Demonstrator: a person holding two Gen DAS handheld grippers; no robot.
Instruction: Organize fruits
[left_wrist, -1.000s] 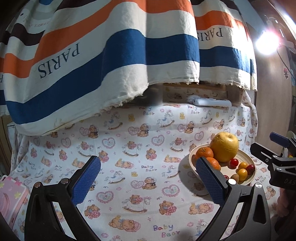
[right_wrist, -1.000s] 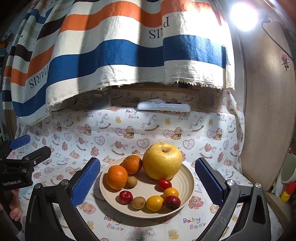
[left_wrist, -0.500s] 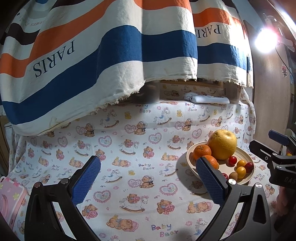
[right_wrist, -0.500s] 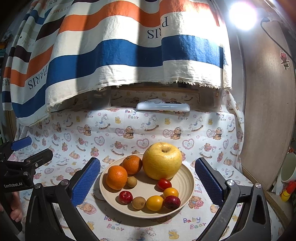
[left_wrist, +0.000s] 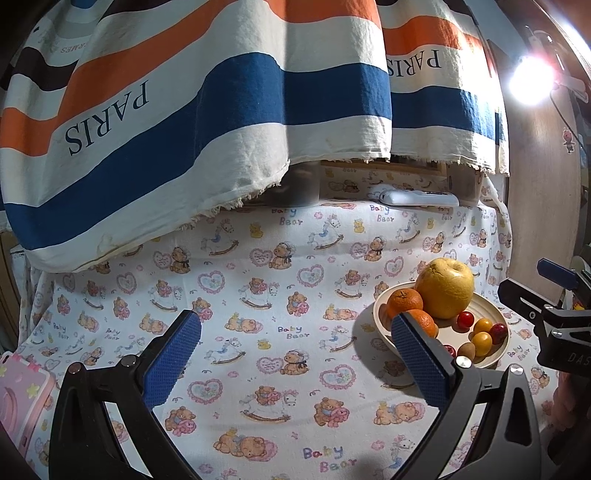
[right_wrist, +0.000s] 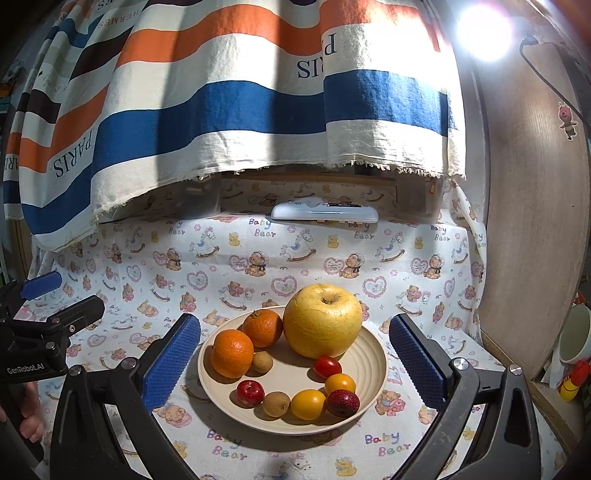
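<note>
Left gripper (left_wrist: 295, 354) retreated; striped cloth (right_wrist: 240, 110) overhangs plate (right_wrist: 373, 369) behind.

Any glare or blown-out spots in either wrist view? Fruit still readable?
Right wrist view: lamp blown out at top right, flaring onto the striped cloth; fruit on the plate sharp and evenly lit, short shadows. Left wrist view: same lamp clipped at upper right; plate partly hidden behind a finger pad; fisheye bending at the edges.

On the tablecloth (right_wrist: 258, 258) before me stands the plate (right_wrist: 373, 354). On the plate: pomelo (right_wrist: 322, 320) at the rear, two oranges (right_wrist: 232, 352) left of it, small fruits along the near rim. Behind the plate lies a remote control (right_wrist: 325, 213).
</note>
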